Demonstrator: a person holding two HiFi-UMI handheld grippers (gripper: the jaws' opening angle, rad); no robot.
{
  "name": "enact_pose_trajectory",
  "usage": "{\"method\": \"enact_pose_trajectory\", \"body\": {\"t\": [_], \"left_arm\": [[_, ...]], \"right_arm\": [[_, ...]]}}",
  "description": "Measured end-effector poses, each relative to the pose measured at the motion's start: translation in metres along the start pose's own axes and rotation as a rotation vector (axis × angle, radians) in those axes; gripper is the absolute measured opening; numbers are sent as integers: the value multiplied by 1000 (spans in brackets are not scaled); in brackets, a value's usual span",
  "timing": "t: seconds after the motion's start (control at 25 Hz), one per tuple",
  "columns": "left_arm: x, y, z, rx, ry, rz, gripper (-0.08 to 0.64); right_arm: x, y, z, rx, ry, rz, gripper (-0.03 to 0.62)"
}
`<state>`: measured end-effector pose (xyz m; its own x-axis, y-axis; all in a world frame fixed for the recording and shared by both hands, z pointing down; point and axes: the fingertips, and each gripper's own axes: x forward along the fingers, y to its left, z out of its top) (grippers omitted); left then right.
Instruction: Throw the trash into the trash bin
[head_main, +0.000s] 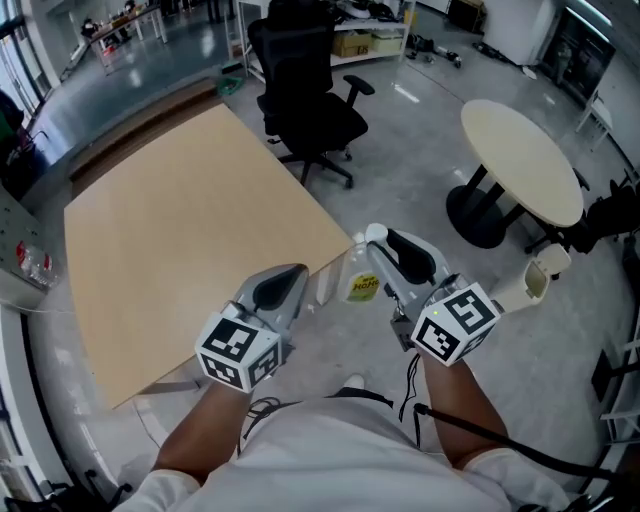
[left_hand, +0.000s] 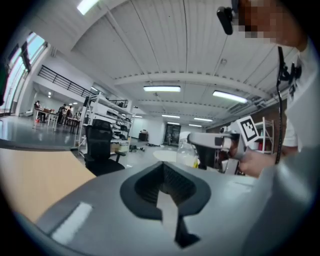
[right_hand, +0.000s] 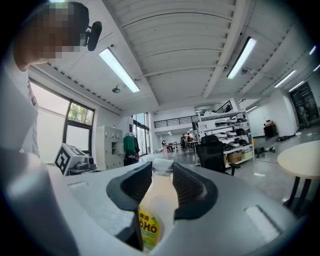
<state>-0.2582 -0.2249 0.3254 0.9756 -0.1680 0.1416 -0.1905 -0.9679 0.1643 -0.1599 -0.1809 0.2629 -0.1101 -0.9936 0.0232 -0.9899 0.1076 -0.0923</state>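
Your right gripper has its fingers pinching the bottle, cap pointing ahead along them, while your left gripper has its fingers pressed together, empty.

**A:** What do the two tools look like?

**B:** The left gripper and the right gripper are light grey. Inside the jaws they have black bumpy pads.

**A:** And at the back end?

**B:** Each one has a box with black and white squares, the left cube and the right cube. A black cable hangs just behind the right cube.

**A:** What clothes?

**B:** A white shirt with short sleeves.
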Motion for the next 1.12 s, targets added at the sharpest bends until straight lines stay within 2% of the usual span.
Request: {"method": "enact_pose_trajectory", "body": {"t": [0.64, 1.12], "left_arm": [[139, -115, 5, 39, 27, -296, 8], [203, -202, -7, 56, 60, -508, 8]], "right_arm": [[-125, -117, 9, -18, -16, -288, 132], [-222, -166, 7, -20, -28, -507, 132]]}}
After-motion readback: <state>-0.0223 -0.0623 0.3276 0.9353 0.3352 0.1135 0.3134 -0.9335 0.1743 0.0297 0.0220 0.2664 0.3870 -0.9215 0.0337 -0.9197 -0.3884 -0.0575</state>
